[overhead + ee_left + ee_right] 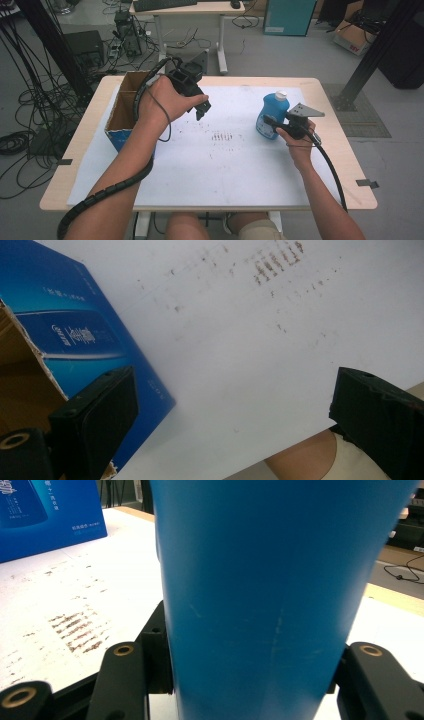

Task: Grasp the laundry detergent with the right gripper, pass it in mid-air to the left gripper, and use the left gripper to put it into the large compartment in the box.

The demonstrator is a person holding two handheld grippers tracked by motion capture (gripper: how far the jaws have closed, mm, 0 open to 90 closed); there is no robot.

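Observation:
A blue plastic bottle (271, 111) with a white cap stands upright at the right of the white sheet (225, 165). My right gripper (270, 123) is shut on its lower body from the right side. In the right gripper view the bottle (260, 580) sits between both jaws, which press on its sides. My left gripper (202, 108) hovers above the sheet at centre-left, open and empty, just right of an open blue cardboard box (121, 111). The left gripper view has that gripper (235, 395) with jaws wide apart over the sheet, the box (75, 325) at its left.
Brown smudge marks (222, 136) dot the middle of the sheet. A desk (187, 10) with a keyboard stands behind the table. Cables (30, 110) cover the floor at the left. A black frame post (372, 55) rises at the right, by a teal cabinet (290, 15).

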